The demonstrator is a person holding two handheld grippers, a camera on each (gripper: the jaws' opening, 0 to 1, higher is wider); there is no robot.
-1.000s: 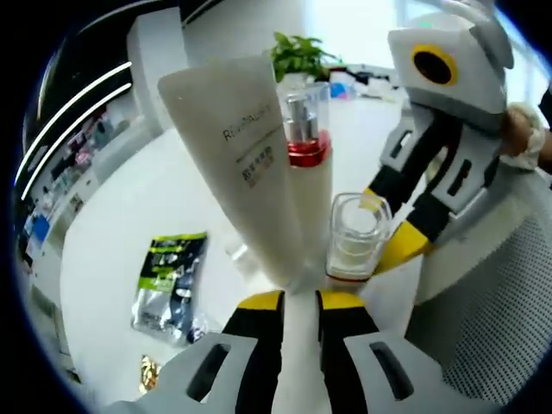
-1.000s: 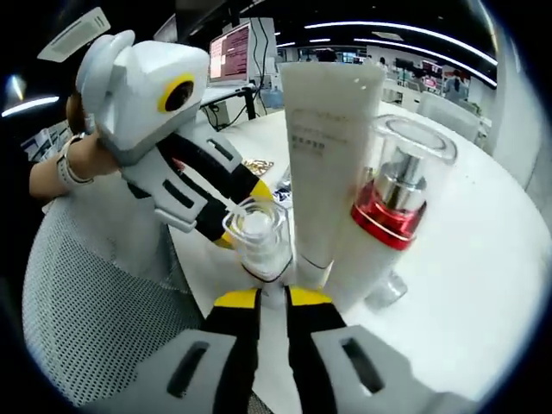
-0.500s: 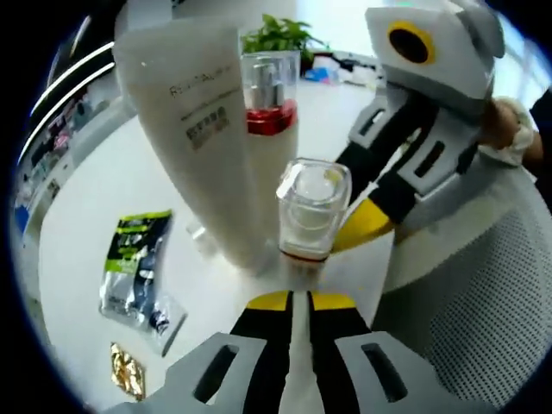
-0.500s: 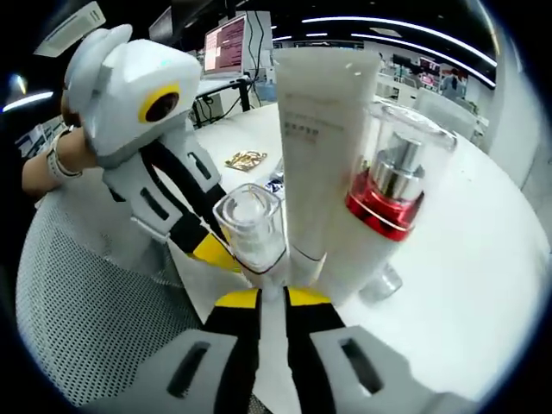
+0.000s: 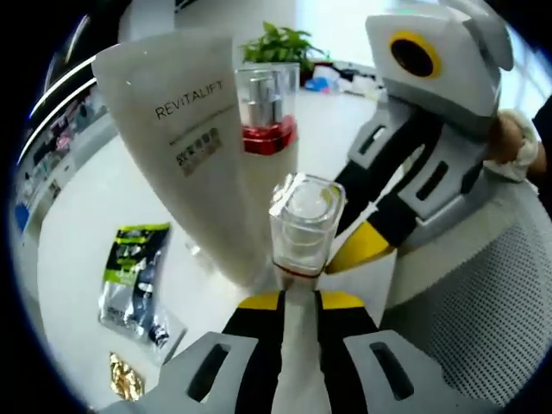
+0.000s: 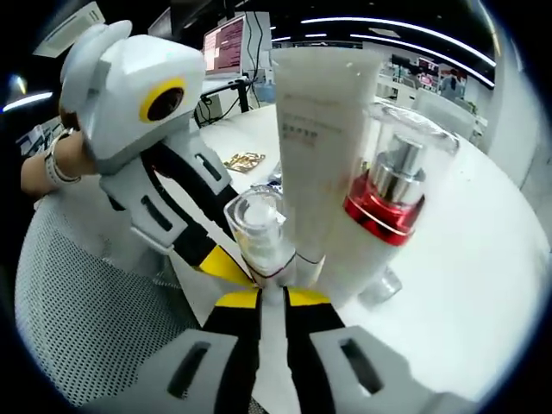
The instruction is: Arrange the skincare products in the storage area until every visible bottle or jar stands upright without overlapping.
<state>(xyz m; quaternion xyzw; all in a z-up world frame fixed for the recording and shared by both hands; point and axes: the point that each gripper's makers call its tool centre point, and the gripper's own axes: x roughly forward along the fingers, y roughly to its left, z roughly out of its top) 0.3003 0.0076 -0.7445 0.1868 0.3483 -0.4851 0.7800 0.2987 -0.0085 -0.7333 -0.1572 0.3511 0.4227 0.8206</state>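
We see a white tube (image 5: 198,164) standing cap-down beside a red-collared pump bottle (image 5: 267,129). A small clear-capped bottle (image 5: 302,228) stands upright, just in front.

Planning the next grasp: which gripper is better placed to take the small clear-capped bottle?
Left. The small bottle stands centred just beyond the left gripper jaws; from the right gripper it sits off-centre, with the white tube crowding it.

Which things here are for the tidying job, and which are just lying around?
For the job:
white tube
pump bottle with red collar
small clear-capped bottle

Just lying around:
green and black packet
gold wrapper
potted plant
monitor
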